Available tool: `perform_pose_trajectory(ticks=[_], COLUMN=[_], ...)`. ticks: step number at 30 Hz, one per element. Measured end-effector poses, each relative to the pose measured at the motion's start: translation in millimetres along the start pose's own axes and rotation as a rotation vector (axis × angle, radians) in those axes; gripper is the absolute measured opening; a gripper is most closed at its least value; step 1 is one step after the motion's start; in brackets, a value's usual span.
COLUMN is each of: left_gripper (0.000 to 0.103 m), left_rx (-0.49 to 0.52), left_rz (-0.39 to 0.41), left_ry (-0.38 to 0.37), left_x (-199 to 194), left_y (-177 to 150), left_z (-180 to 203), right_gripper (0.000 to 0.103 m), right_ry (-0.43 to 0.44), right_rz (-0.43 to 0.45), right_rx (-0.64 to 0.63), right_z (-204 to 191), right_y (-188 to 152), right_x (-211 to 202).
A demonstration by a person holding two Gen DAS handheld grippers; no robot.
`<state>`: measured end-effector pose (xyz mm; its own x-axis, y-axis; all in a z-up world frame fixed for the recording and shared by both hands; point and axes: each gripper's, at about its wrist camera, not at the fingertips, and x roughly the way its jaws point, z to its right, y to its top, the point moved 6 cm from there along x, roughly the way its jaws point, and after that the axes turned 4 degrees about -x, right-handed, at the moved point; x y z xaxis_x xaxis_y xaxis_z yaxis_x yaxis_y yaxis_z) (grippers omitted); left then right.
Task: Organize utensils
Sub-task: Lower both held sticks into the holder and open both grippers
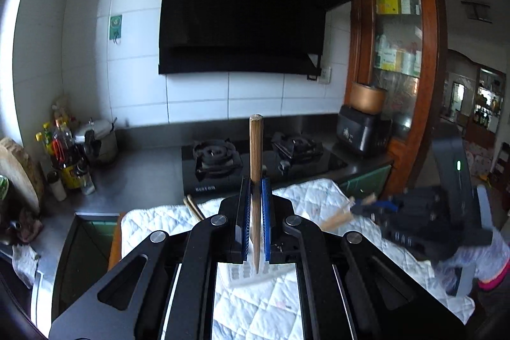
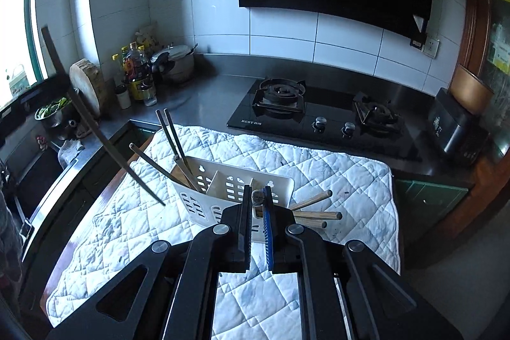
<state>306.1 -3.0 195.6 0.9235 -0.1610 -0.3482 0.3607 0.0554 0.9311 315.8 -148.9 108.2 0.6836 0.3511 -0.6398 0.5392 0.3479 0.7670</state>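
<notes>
L gripper (image 1: 255, 190) is pinching a wooden chopstick (image 1: 256, 168) upright between its pads, above the quilted mat (image 2: 318, 168). White utensil caddy (image 2: 223, 184) is sitting mid-mat — chopsticks in its left compartment. R gripper (image 2: 257, 196) is clamping a metal-tipped utensil (image 2: 258, 197); type unclear.

Right tongs (image 2: 257, 196) clamping utensil (image 2: 258, 197), white caddy (image 2: 223, 180) on quilted mat (image 2: 334, 174)
</notes>
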Motion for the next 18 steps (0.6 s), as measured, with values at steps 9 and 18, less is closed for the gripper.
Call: perform_pose_trajectory(ticks=[9, 18], left_gripper=[0.005, 0.005], left_rx=[-0.037, -0.073], left_rz=[0.002, -0.090], left_ry=[0.053, 0.046], left_x=[52, 86], left_y=[5, -25], left_z=[-15, -35], right_gripper=[0.007, 0.007], right_ry=[0.000, 0.007], right_rz=[-0.055, -0.071], right_rx=[-0.005, 0.011], right_z=[-3, 0], right_y=[-8, -12], right_x=[31, 45])
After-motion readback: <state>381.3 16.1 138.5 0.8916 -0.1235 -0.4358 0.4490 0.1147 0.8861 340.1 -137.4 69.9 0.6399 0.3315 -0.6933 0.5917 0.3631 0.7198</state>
